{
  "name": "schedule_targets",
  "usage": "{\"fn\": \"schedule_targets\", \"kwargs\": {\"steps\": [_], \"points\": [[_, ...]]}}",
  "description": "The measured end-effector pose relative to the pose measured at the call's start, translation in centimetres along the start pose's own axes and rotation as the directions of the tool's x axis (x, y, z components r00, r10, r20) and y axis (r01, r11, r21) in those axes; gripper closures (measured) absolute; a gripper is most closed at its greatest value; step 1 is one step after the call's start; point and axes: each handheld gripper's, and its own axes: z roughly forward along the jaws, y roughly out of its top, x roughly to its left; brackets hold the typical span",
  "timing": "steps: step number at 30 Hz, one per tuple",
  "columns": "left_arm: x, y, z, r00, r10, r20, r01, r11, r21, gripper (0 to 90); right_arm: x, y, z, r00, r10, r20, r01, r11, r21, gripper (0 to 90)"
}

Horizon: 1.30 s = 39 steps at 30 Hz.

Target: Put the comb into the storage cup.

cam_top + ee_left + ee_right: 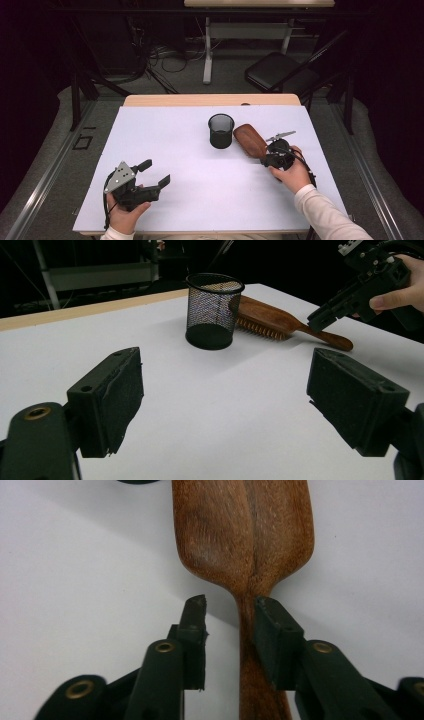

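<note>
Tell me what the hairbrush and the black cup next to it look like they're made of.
The hairbrush looks like wood, reddish-brown with visible grain and a smooth, slightly glossy finish; what its bristles are made of is hard to tell. The black cup appears to be metal wire mesh: you can see through its fine grid walls, and it has a solid rim and base, matte black.

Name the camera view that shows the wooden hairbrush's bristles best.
The left gripper view: the hairbrush lies side-on beside the mesh cup, bristles visible underneath. The high view shows its brown back; the right gripper view shows its back and handle.
</note>
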Motion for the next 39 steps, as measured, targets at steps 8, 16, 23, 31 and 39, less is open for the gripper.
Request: {"fn": "schedule_targets", "kwargs": {"steps": [8,16,23,31,39], "points": [[0.0,0.0,0.0,1.0,0.0,0.001,0.0,1.0,0.002,15.0,-0.4,0.6,-0.3,0.9993,-0.023,0.029,0.023,1.0,-0.01,49.4],[-0.1,0.0,0.0,1.0,0.0,0.0,0.0,1.0,0.002,15.0,-1.2,1.1,-0.2,0.9995,-0.014,0.027,0.014,1.0,0.008,42.8],[-0.1,0.0,0.0,1.0,0.0,0.0,0.0,1.0,0.002,15.0,-1.3,1.3,0.2,0.9998,-0.014,0.016,0.014,0.999,0.036,42.0],[-0.1,0.0,0.0,1.0,0.002,0.0,-0.002,1.0,0.003,15.0,-1.3,1.4,0.8,0.9996,-0.029,0.008,0.028,0.997,0.071,40.9],[-0.1,0.0,0.0,1.0,0.001,0.001,-0.001,1.0,0.005,15.0,-1.6,1.5,1.1,0.9997,-0.024,0.011,0.023,0.997,0.074,43.7]]}}
